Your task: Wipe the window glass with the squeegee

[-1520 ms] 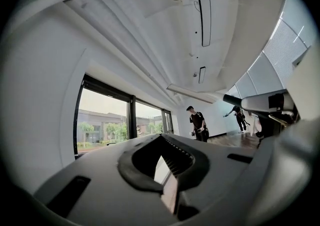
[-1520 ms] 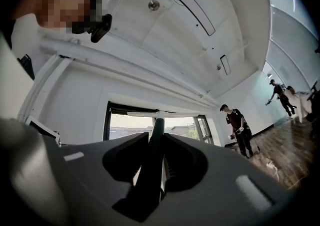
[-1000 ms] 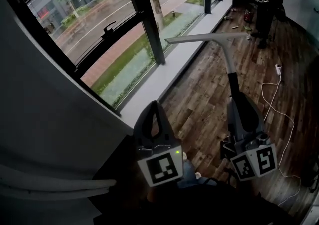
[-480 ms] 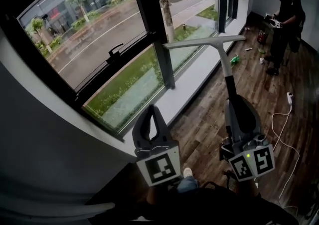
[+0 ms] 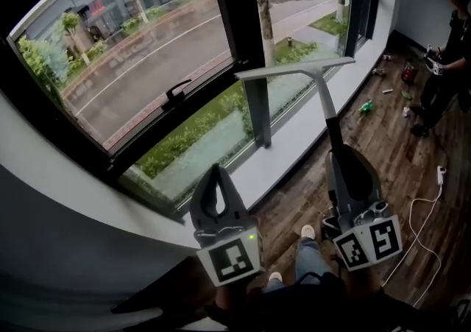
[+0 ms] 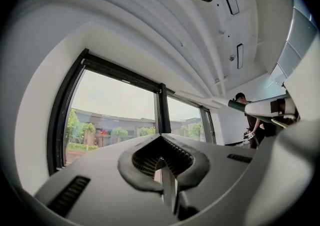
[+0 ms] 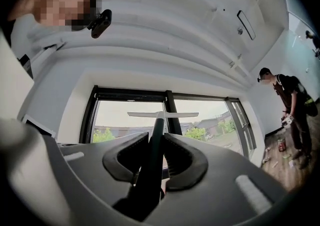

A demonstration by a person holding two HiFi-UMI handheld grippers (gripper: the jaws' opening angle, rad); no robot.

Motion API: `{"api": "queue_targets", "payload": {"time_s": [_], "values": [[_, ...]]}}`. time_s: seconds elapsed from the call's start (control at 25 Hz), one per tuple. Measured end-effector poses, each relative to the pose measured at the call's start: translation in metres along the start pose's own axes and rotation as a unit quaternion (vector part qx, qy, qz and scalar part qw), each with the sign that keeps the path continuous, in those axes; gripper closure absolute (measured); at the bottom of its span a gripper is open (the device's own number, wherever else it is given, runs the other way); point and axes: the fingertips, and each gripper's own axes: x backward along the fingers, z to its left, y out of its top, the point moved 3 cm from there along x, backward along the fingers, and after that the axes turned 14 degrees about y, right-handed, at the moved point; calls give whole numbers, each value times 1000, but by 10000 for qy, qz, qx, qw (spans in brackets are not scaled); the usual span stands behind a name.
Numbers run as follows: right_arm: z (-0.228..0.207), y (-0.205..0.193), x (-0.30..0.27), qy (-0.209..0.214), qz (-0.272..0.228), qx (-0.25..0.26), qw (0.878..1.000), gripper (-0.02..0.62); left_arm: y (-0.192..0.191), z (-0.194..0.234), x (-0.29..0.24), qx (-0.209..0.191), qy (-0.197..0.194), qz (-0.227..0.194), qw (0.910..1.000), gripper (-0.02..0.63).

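**Right gripper clamped on the squeegee**

Its jaws pinch the dark, round handle. Left gripper, jaws together and empty, hangs just beside it. Plank floor lies open to the right. The pale, thin T-blade sits level before the window glass, by the black mullion above the grey sill. Whether blade and glass touch is unclear.

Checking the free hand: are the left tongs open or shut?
Shut and empty: the left tongs meet in their own view, nothing between them.
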Motion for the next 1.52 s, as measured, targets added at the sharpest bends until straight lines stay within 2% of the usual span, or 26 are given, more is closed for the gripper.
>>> {"api": "queue_targets", "payload": {"time_s": [0.16,0.32,0.4,0.52,0.72,0.92,1.04,1.32,1.52], "values": [[-54,-12,-54,330,-17,-29,9995,500,-12,-28,-58,54,182,-55,9998,606],[-111,-22,-117,931,12,-126,9956,500,-12,-55,-119,238,611,-270,9975,606],[-135,-21,-146,1214,17,-100,9925,500,-6,-68,-145,197,808,-338,9960,606],[-162,-21,-185,1577,-47,-120,9874,500,-2,-77,-177,113,1179,-436,9920,606],[-187,-35,-244,1978,-73,-247,9799,500,-12,-78,-220,-60,1572,-249,9872,606],[-191,-38,-306,2176,-232,-229,9755,500,-18,-59,-261,-187,1652,-22,9861,606],[-185,-32,-352,2270,-454,-72,9728,500,-13,-37,-297,-210,1686,-63,9854,606],[-162,-19,-458,2306,-921,179,9685,500,36,-3,-392,-519,1373,-684,9868,606],[-155,-8,-515,2267,-1163,346,9664,500,58,4,-443,-502,1072,-977,9882,606]]}}
